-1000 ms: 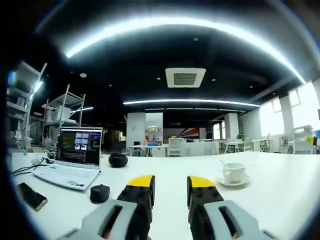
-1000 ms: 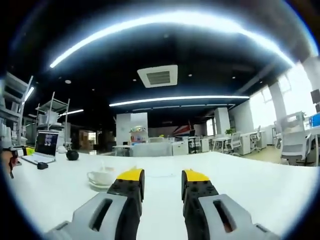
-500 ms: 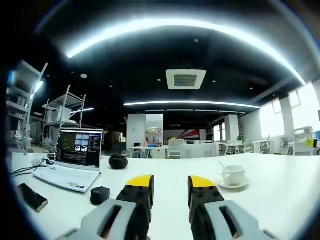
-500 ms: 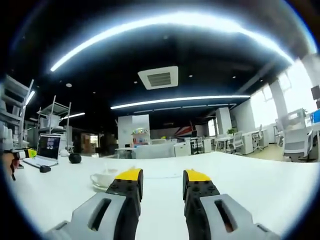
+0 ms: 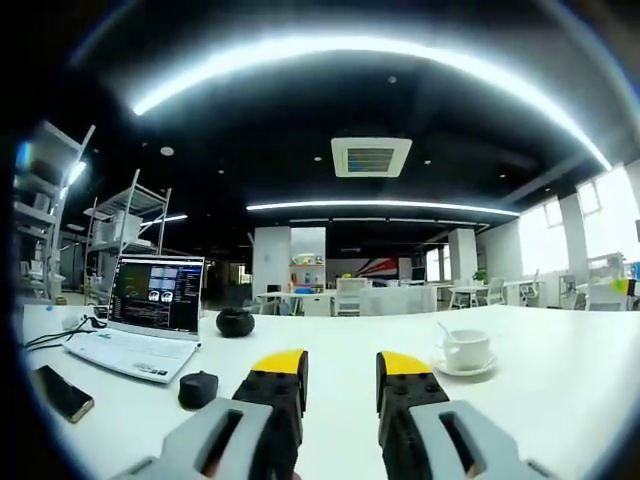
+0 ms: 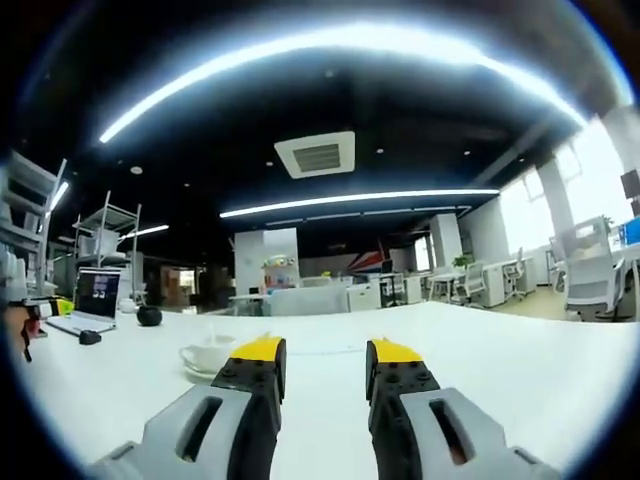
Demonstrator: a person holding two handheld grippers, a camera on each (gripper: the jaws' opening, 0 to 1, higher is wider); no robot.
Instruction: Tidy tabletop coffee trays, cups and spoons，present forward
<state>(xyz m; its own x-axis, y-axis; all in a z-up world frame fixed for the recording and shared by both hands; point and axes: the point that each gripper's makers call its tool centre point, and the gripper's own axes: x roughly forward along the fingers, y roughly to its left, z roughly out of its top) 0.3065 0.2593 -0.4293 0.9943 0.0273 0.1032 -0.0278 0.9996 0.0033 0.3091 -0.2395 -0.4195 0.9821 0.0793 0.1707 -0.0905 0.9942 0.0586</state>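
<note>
White table [image 5: 560, 400]: approach step. Left gripper [image 5: 340, 368] and right gripper [image 6: 317, 355] parted, empty; cup [image 5: 466, 347] ahead-right of left; reach next.

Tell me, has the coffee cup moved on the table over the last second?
No. In the left gripper view the cup sits on its saucer, placed as before against the laptop; only the camera drifted slightly.
</note>
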